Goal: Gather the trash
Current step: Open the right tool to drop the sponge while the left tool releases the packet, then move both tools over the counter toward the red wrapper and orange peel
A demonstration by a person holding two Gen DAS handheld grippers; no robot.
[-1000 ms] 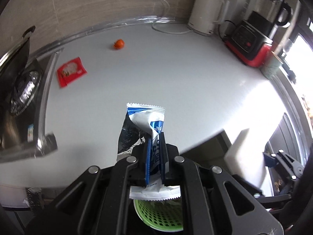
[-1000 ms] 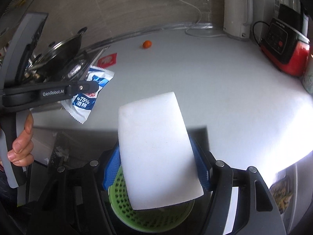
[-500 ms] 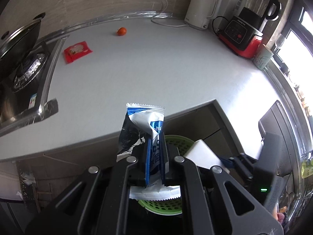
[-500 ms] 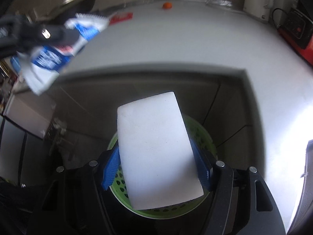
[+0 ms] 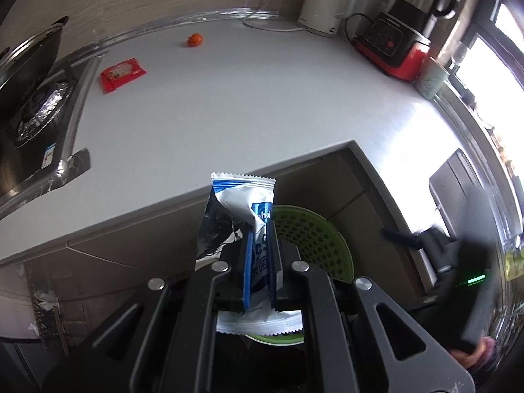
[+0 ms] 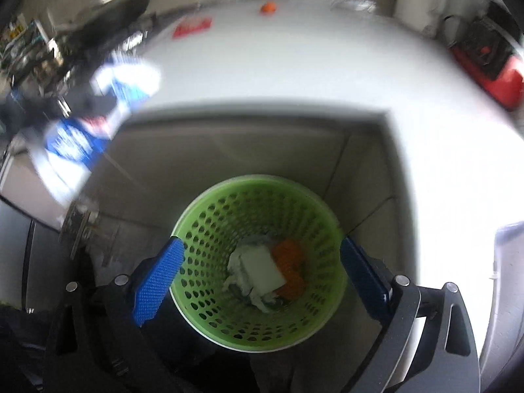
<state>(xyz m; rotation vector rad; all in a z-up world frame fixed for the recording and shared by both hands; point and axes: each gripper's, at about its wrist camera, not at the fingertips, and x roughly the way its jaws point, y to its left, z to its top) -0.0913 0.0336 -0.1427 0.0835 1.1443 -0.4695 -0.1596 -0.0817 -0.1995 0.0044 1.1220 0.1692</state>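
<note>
My left gripper [image 5: 260,262] is shut on a blue and white wipes wrapper [image 5: 240,209], held above the near rim of a green perforated bin [image 5: 314,239] that stands on the floor below the counter edge. My right gripper [image 6: 260,271] hangs over the same green bin [image 6: 209,229] with its jaws opening wide and nothing between its pads. A white block [image 6: 263,270] lies at the bottom of the bin beside an orange piece [image 6: 290,263] and crumpled white paper. The blue and white wrapper [image 6: 98,121] shows blurred at the left of the right wrist view.
On the white counter [image 5: 229,108] lie a red packet [image 5: 121,73] and a small orange fruit [image 5: 195,39]. A white kettle [image 5: 327,3] and a red-based blender [image 5: 402,36] stand at the back right. A stove with a pan [image 5: 29,75] is at the left.
The right gripper's jaws have spread and the white block has dropped from them into the green bin. The left gripper, still holding the wrapper, has come off the counter to over the bin.
</note>
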